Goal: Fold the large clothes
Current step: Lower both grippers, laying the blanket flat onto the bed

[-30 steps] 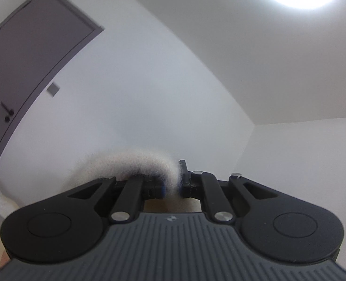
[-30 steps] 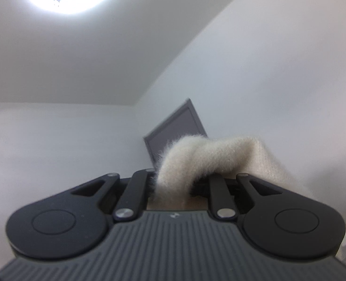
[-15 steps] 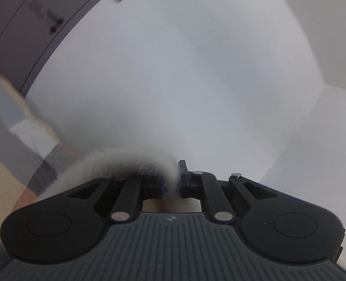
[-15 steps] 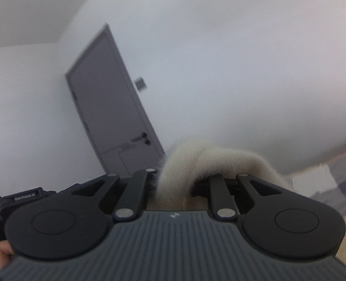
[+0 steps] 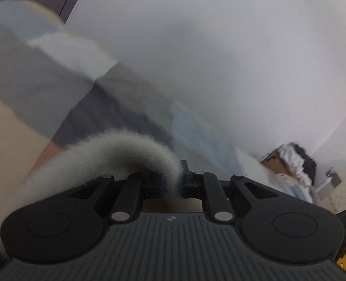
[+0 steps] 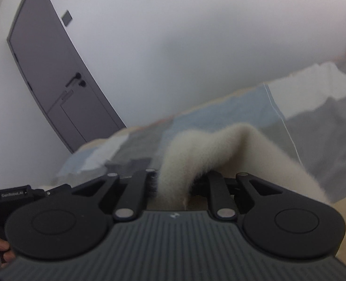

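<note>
Left-wrist view: you are pinching the fuzzy cream knit garment (image 5: 116,154) in the left gripper (image 5: 178,182), the right gripper (image 6: 175,187) clamping another edge, carrying it above the patchwork grey-and-blue bedspread (image 6: 219,107); next, probably, laying it flat.

Ahead of our left hand-held gripper (image 5: 180,182) the way is crowded low down: a blurred bed with patchwork bedding in grey, white and pale blue (image 5: 56,77) fills the left and centre, and a brown cardboard box heaped with white and black cloth (image 5: 287,161) stands at the right. Above these we see only bare white wall (image 5: 219,46). Before our right hand-held gripper (image 6: 175,187), the same bedding (image 6: 325,121) blocks the lower right; a closed grey door (image 6: 56,70) stands well apart at left.
</note>
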Motion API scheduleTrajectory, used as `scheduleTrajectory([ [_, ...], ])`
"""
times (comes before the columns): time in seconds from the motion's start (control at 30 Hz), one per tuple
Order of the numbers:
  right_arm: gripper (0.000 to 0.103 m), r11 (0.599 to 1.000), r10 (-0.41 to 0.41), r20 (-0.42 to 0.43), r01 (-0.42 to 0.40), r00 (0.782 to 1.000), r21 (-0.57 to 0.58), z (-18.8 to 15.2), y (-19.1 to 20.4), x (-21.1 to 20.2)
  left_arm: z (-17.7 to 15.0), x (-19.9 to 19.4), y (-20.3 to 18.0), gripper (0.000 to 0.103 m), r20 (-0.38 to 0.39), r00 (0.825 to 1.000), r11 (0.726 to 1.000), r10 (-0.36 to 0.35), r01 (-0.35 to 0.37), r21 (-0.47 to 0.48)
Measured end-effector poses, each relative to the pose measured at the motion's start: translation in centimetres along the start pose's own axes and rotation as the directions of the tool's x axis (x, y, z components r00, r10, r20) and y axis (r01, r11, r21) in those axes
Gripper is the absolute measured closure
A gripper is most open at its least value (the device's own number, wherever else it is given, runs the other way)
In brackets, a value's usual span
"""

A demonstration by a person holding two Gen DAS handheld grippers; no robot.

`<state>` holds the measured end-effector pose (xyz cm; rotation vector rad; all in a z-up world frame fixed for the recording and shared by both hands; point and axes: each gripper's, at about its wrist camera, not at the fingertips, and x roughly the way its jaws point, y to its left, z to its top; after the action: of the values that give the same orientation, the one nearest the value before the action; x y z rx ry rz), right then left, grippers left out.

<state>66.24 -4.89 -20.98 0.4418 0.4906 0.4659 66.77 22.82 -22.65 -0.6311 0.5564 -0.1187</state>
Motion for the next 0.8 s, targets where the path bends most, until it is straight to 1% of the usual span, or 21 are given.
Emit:
scheduleTrajectory([
  [0.07,0.085,1.0,-0.009,-0.011,0.009,1.0,-0.005,-1.5,-0.8,1.3,-0.6,1.6,1.3,0.089,-0.02,0.999,0.999,0.033,-0.033,0.01],
  [0.13,0.085,1.0,-0.01,-0.011,0.01,1.0,-0.017,-1.3,-0.3,2.3,-1.1,2.1,1.8,0.089,-0.017,0.999,0.999,0.041,-0.041,0.032],
  [0.2,0.085,1.0,-0.01,-0.002,0.01,1.0,-0.024,-0.7,0.9,2.2,-1.1,2.5,1.9,0.089,-0.007,0.999,0.998,0.049,-0.049,0.049],
  [0.23,0.085,1.0,-0.009,0.004,0.009,1.0,-0.02,-0.3,1.7,1.0,-1.1,2.7,2.0,0.088,-0.004,0.998,0.997,0.057,-0.057,0.059],
  [0.27,0.085,1.0,-0.008,0.007,0.009,1.0,-0.01,-0.7,1.1,-0.5,-1.2,2.7,1.9,0.088,-0.004,0.998,0.996,0.065,-0.065,0.066],
  [0.3,0.085,1.0,-0.003,0.007,0.003,1.0,0.003,-0.9,0.4,-0.8,-1.2,2.8,1.9,0.088,-0.003,0.997,0.995,0.071,-0.071,0.07],
  [0.4,0.086,0.999,0.009,-0.007,-0.009,1.0,0.043,-1.3,-1.1,-0.4,-1.3,2.1,1.6,0.088,-0.001,0.997,0.994,0.08,-0.08,0.08],
  [0.53,0.086,0.999,0.012,-0.012,-0.012,1.0,0.048,-1.4,-1.5,0.1,-1.1,1.6,0.7,0.087,-0.02,0.994,0.99,0.104,-0.101,0.097],
  [0.6,0.085,0.999,0.019,-0.009,-0.019,1.0,0.05,-1.7,-1.7,0.3,-1.3,0.6,-0.7,0.082,-0.021,0.993,0.986,0.116,-0.112,0.126],
  [0.63,0.085,0.998,0.028,-0.009,-0.027,1.0,0.061,-1.8,-2.0,0.4,-1.4,0.3,-1.0,0.073,-0.029,0.992,0.984,0.125,-0.121,0.133],
  [0.67,0.085,0.997,0.035,-0.009,-0.034,0.999,0.072,-1.8,-2.1,0.4,-1.5,-0.5,-1.6,0.058,-0.031,0.991,0.983,0.133,-0.128,0.131],
  [0.73,0.084,0.996,0.042,-0.005,-0.041,0.999,0.077,-1.8,-2.3,0.3,-1.8,-1.7,-2.1,0.046,-0.007,0.991,0.983,0.131,-0.129,0.132],
  [0.77,0.083,0.997,0.042,-0.004,-0.042,0.999,0.072,-1.8,-2.2,0.1,-2.0,-2.4,-2.4,0.045,0.005,0.991,0.982,0.133,-0.132,0.135],
  [0.8,0.078,0.997,0.046,-0.004,-0.045,0.999,0.068,-1.9,-2.1,0.0,-2.2,-3.1,-2.6,0.045,0.009,0.99,0.98,0.141,-0.141,0.138],
])
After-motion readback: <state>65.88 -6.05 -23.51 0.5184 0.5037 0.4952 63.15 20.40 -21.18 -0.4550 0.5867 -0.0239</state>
